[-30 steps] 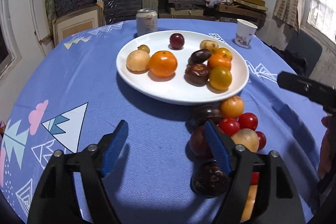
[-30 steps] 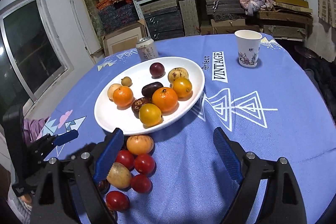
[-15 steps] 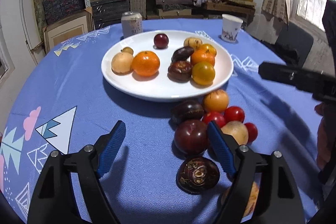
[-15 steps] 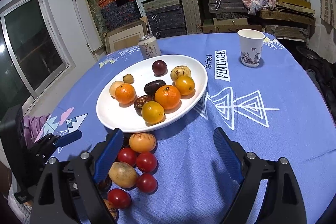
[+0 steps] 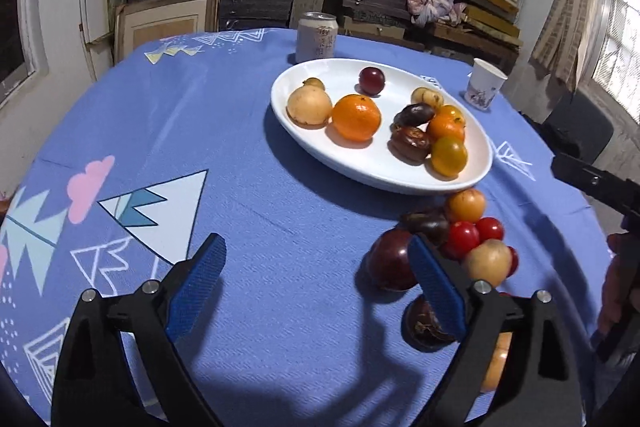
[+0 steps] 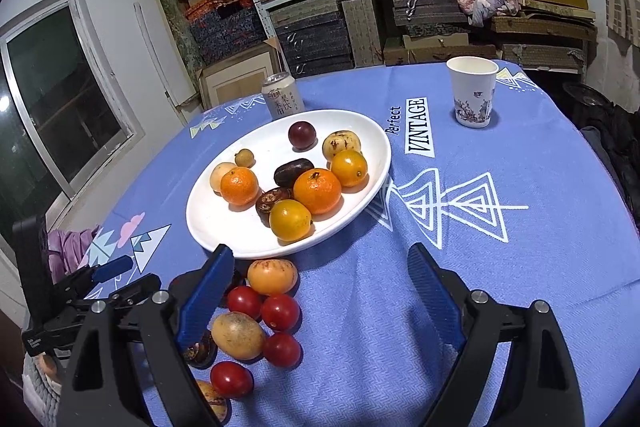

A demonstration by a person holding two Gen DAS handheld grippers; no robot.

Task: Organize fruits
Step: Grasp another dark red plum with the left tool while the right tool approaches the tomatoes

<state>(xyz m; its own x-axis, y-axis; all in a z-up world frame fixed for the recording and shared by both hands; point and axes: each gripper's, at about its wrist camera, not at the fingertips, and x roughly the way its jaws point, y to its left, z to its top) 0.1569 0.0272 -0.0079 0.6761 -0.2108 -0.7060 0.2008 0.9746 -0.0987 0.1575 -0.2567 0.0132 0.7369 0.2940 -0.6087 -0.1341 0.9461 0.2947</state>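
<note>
A white plate (image 5: 384, 183) (image 6: 200, 227) holds oranges, dark dates, a plum and yellow fruits. In front of it a loose pile lies on the blue cloth: a dark red plum (image 5: 390, 261), cherry tomatoes (image 6: 280, 311), an orange-yellow fruit (image 6: 272, 277) and a brown-yellow fruit (image 6: 238, 335). My left gripper (image 5: 316, 279) is opening over bare cloth and holds nothing; the plum sits at its right finger. My right gripper (image 6: 320, 287) stands open and low, with the pile beside its left finger and nothing pressed.
A drink can (image 5: 317, 37) (image 6: 282, 99) stands behind the plate. A paper cup (image 5: 484, 89) (image 6: 472, 93) stands at the back right. Shelves stacked with boxes fill the wall beyond the round table. A hand (image 5: 616, 287) shows at the right edge.
My left gripper has slid left, away from the fruit pile, and its jaws have widened; the plum that lay between the fingers now sits at the right finger. The right gripper has kept still.
</note>
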